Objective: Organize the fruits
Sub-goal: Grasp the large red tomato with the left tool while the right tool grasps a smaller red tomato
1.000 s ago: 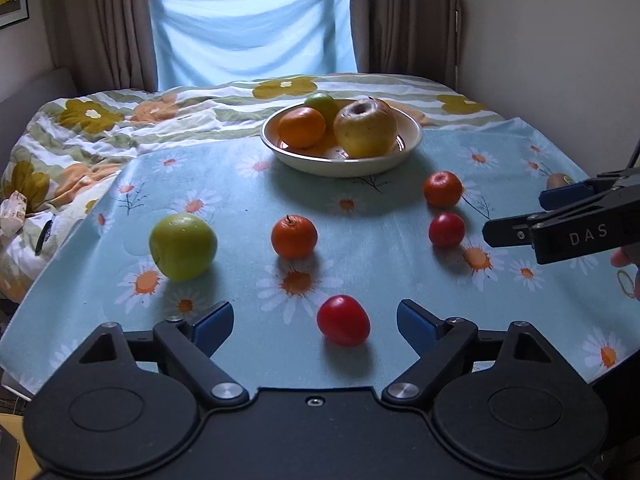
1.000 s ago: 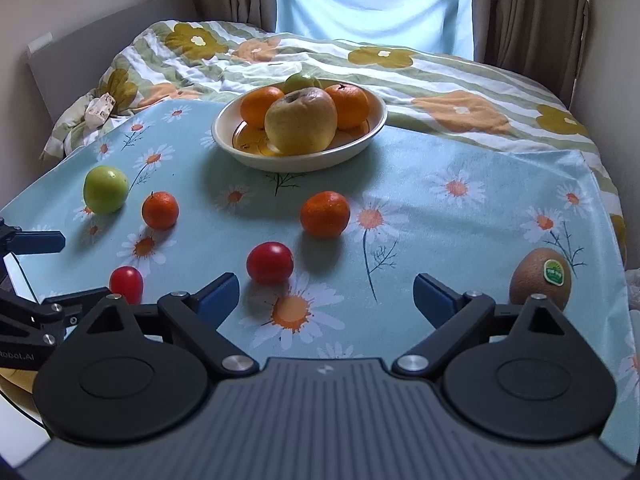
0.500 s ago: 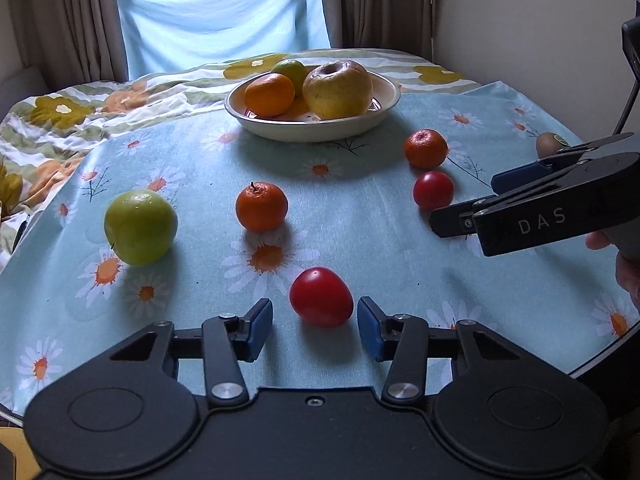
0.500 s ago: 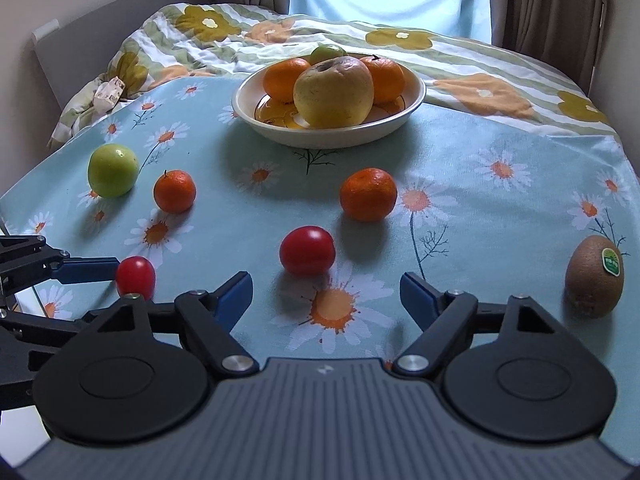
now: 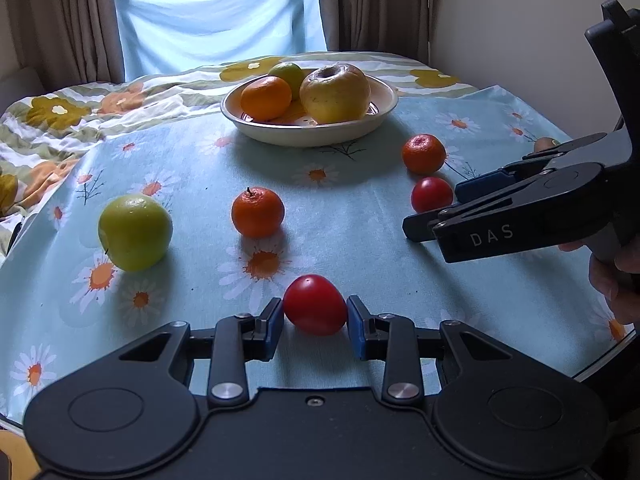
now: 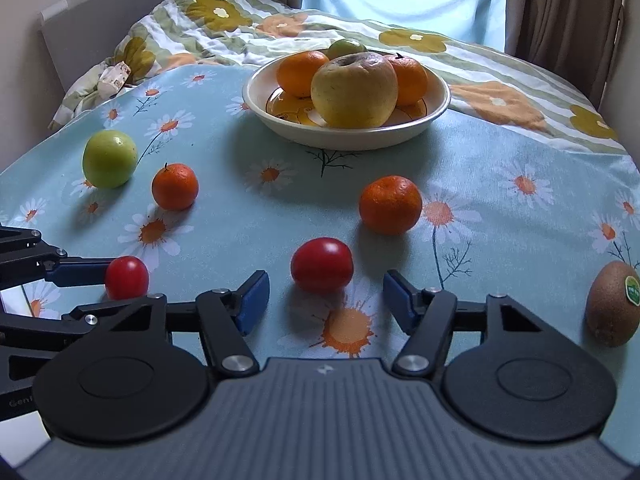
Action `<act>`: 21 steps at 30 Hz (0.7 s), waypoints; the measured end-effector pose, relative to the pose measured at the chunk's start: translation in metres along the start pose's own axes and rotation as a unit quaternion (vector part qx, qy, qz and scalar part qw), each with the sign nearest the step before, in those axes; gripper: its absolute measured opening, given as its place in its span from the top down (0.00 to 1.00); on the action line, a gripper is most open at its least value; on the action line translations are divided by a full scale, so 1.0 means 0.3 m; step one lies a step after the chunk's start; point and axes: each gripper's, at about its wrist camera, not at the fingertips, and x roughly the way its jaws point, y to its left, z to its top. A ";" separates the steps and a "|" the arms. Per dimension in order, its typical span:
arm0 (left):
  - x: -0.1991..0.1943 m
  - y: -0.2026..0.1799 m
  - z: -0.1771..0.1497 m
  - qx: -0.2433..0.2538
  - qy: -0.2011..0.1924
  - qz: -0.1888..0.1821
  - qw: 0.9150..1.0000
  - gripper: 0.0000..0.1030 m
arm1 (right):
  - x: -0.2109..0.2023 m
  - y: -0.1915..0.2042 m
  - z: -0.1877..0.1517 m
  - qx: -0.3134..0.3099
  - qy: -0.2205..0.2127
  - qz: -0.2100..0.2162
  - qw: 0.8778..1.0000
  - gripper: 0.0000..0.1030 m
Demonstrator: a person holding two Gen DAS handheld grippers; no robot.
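Note:
My left gripper (image 5: 315, 322) is shut on a red tomato (image 5: 315, 305) that rests on the daisy tablecloth; the same tomato shows in the right wrist view (image 6: 126, 277). My right gripper (image 6: 325, 298) is open, its blue pads on either side of a second red tomato (image 6: 322, 265), just short of it; that tomato also shows in the left wrist view (image 5: 432, 194). A cream bowl (image 6: 436, 110) at the back holds a yellow apple (image 6: 354, 90), oranges and a green fruit.
Loose on the cloth: a green apple (image 5: 135, 232), an orange (image 5: 257, 212), another orange (image 6: 390, 204) and a kiwi (image 6: 614, 304) near the right edge. A flowered quilt (image 6: 208, 32) lies behind the table.
My left gripper closed its jaws onto the near tomato. My right gripper moved forward toward the second tomato, still open.

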 end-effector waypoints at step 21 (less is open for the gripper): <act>-0.095 0.033 0.016 -0.062 -0.005 0.033 0.998 0.64 | -0.083 0.013 0.047 -0.015 -0.024 0.016 0.999 0.54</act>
